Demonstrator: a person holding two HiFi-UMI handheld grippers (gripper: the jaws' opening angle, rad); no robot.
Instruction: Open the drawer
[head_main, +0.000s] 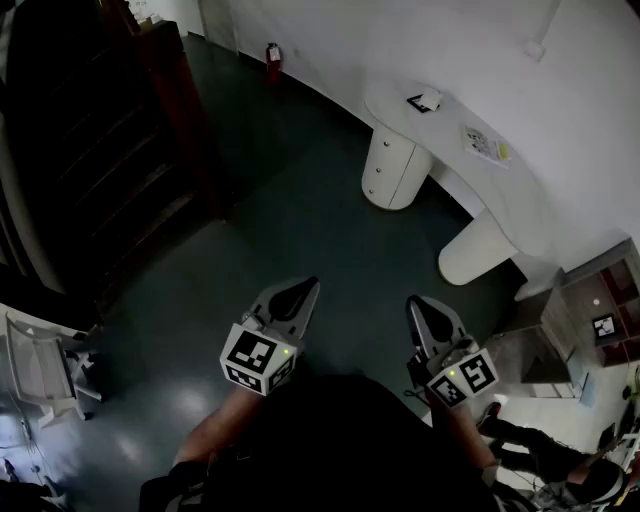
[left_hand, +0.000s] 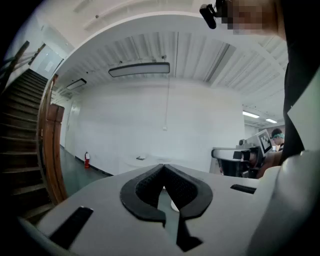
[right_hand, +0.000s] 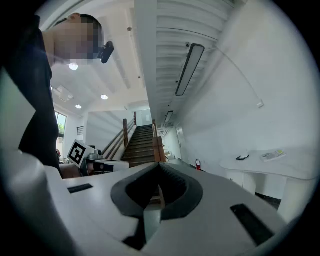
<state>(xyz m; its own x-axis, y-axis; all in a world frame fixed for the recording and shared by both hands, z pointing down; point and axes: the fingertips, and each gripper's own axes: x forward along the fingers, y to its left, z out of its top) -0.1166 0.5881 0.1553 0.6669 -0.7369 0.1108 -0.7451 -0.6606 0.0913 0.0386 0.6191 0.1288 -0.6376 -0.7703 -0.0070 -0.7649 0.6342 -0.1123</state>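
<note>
Left gripper (head_main: 303, 293) and right gripper (head_main: 422, 318) jaws both closed with nothing in them, held over the floor (head_main: 300, 220) near the person; drawer unit (head_main: 388, 172) under the white desk (head_main: 395, 108) is far right, well apart.

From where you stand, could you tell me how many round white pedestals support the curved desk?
2. One pedestal stands under the desk's far rounded end; the second pedestal stands nearer you. More may be hidden under it.
</note>
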